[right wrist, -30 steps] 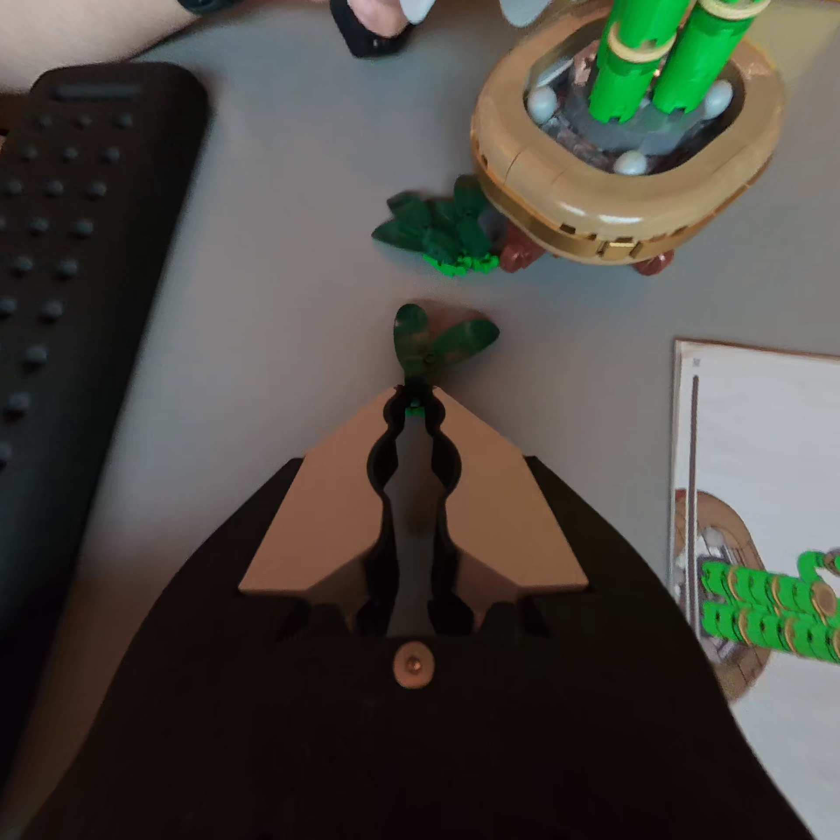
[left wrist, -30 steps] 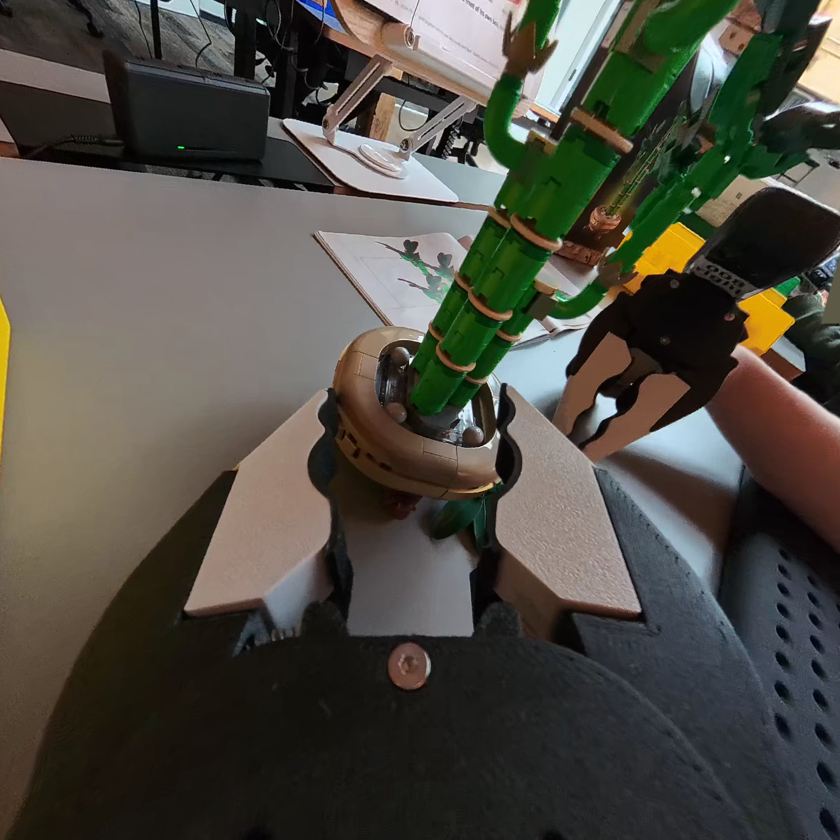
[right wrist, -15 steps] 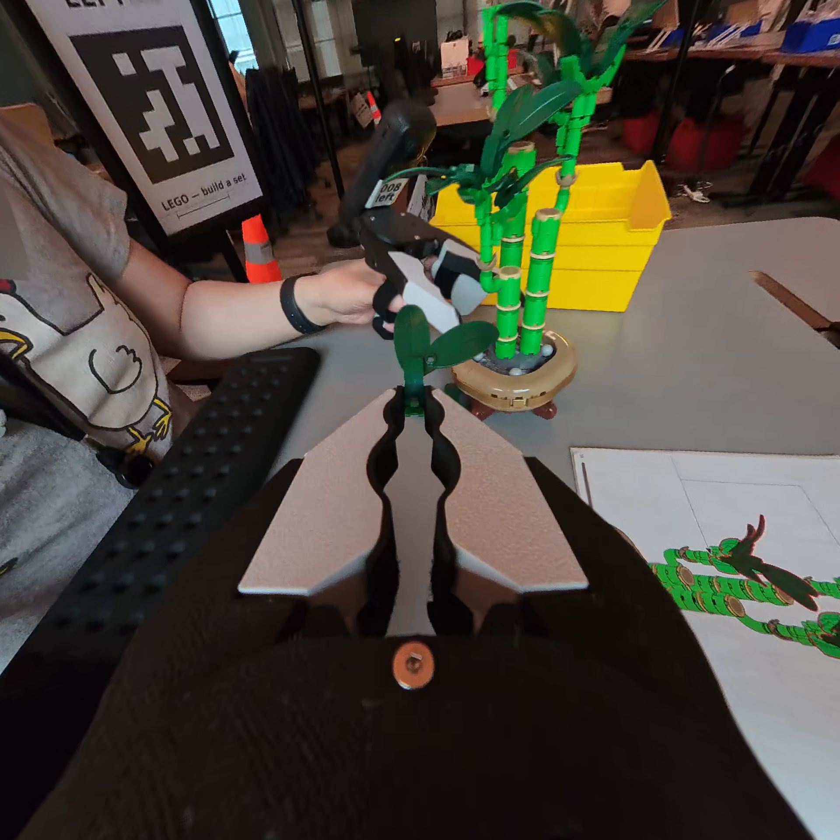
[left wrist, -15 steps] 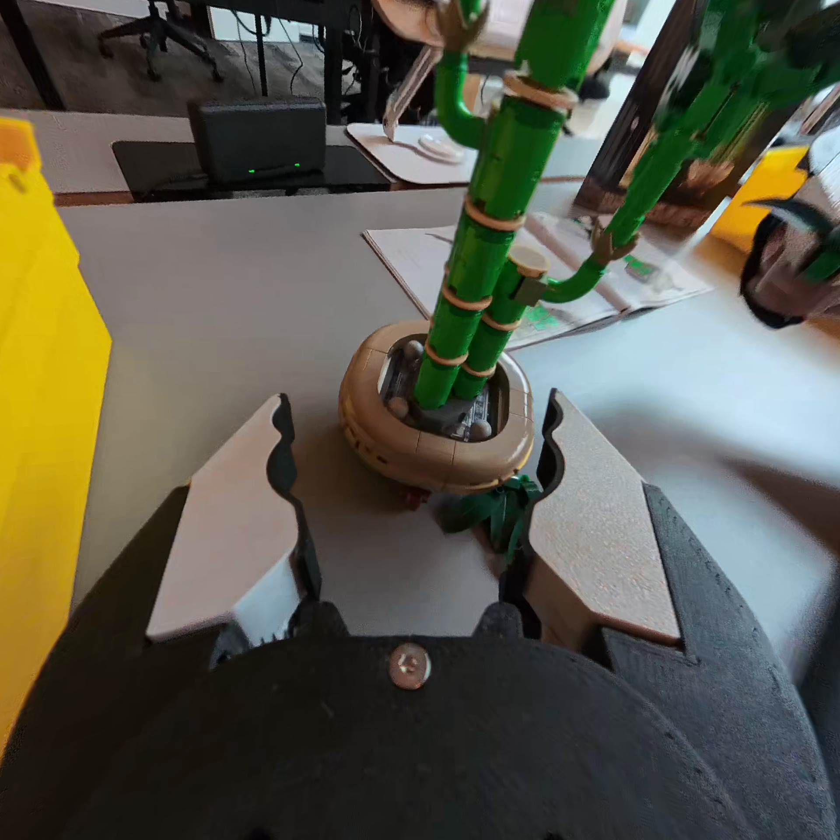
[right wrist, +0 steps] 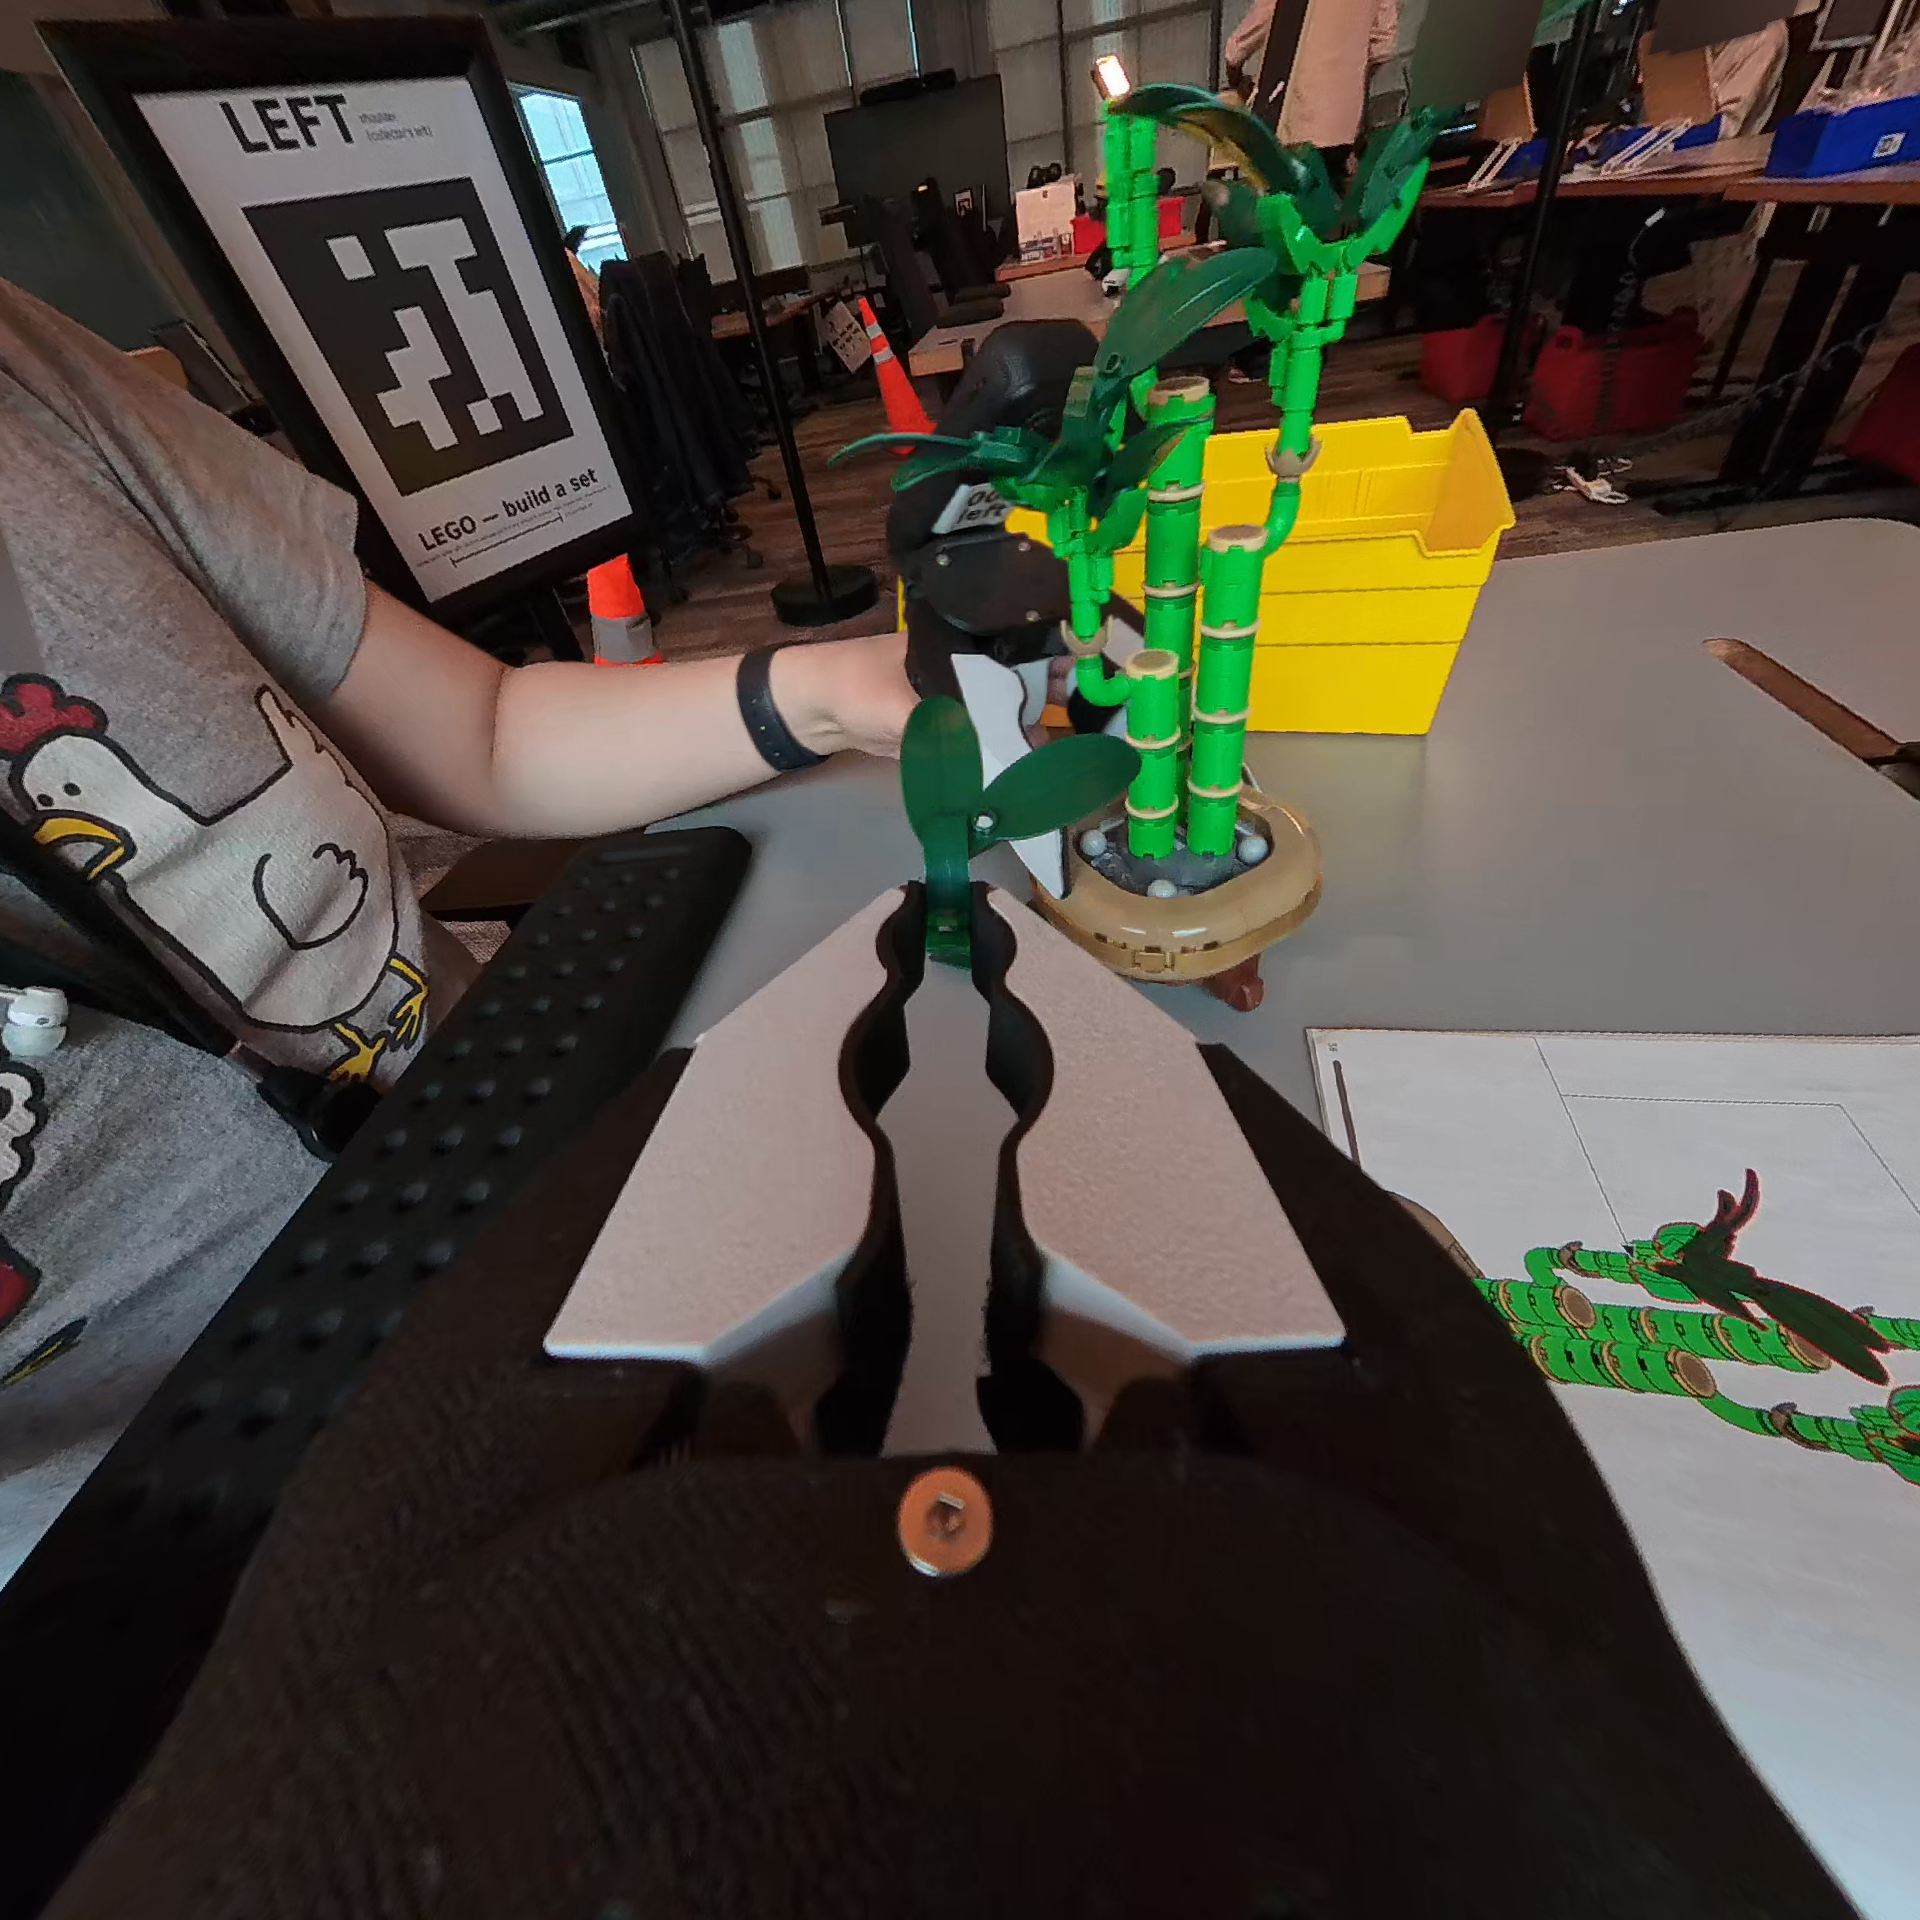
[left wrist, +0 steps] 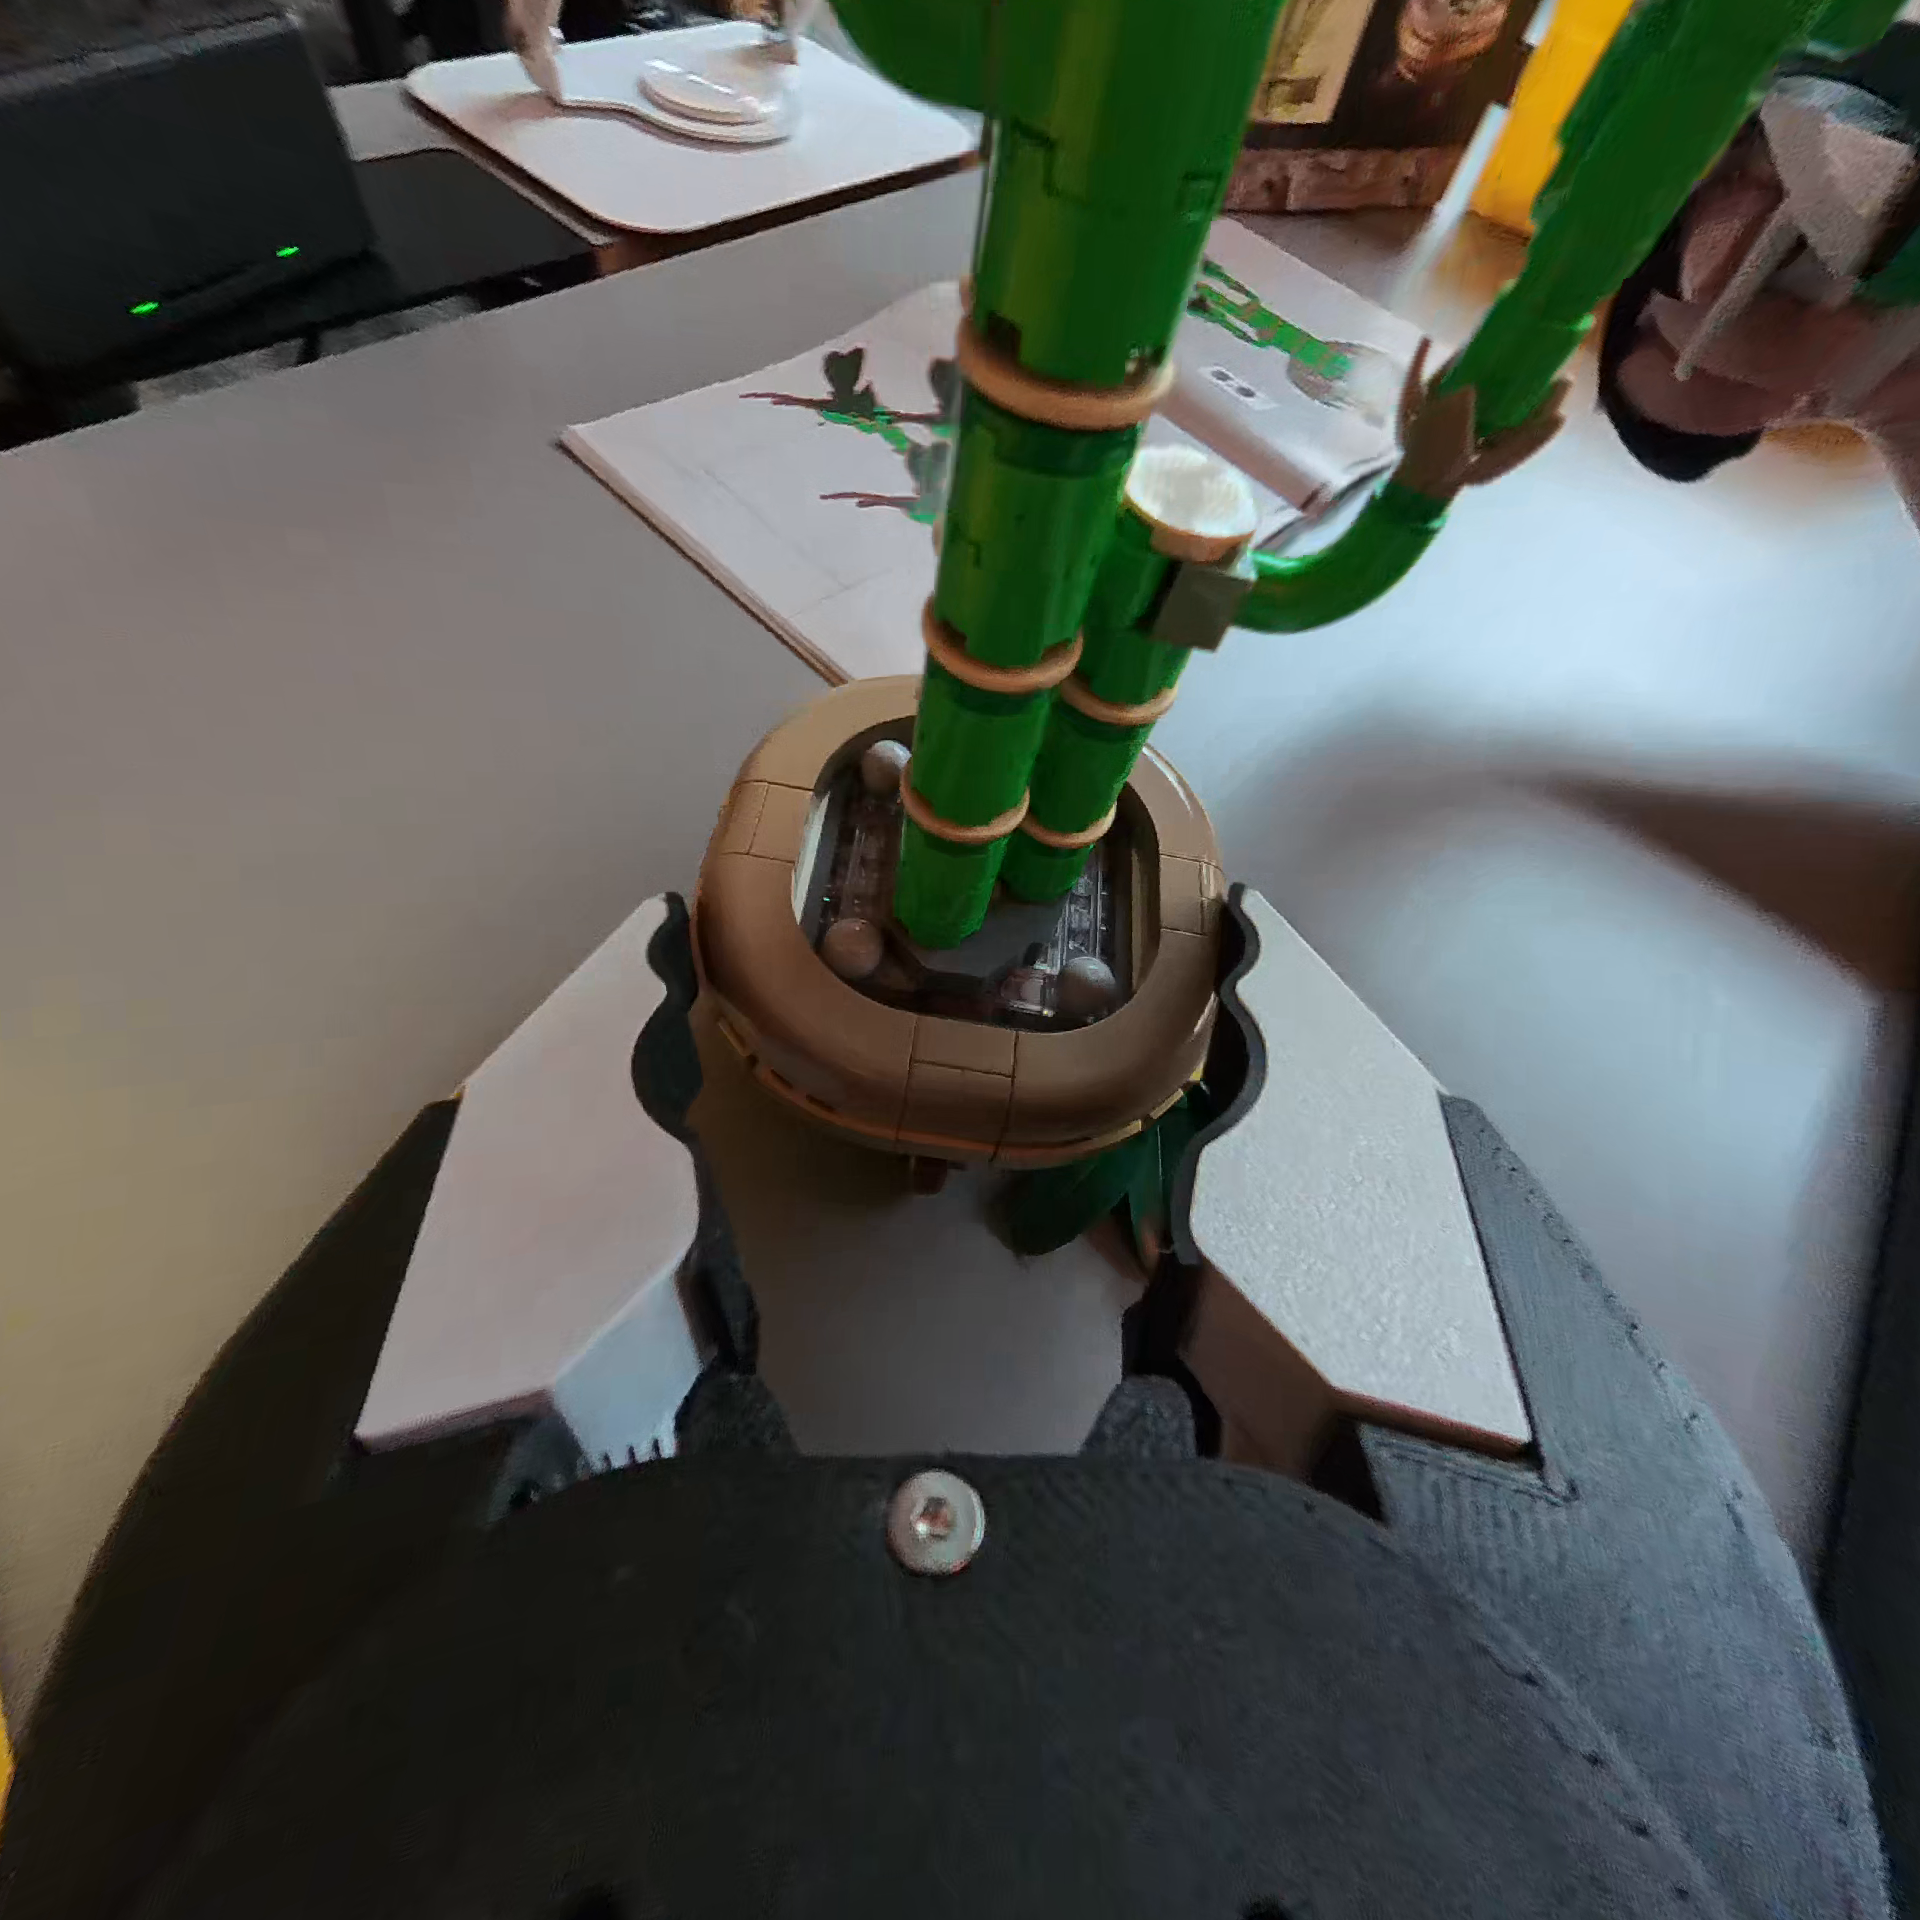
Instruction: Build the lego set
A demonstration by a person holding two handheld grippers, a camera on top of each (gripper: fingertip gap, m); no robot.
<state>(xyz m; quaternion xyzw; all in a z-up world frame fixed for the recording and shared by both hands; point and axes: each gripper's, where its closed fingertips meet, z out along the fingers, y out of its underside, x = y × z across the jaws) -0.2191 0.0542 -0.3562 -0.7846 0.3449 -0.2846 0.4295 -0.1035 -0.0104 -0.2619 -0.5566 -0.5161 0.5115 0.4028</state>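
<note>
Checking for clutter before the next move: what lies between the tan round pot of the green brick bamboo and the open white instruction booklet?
Only bare grey table lies between the tan pot and the booklet, as the right wrist view shows.

The left gripper (left wrist: 951,1023), wide open half a second ago, now has its fingers (left wrist: 582,1143) against the tan pot (left wrist: 935,1070).

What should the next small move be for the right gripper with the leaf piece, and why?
Probably lift the right gripper up toward a bamboo stalk: it pinches the dark green leaf piece by its stem, apart from the plant, while the left gripper brackets the tan pot.
</note>
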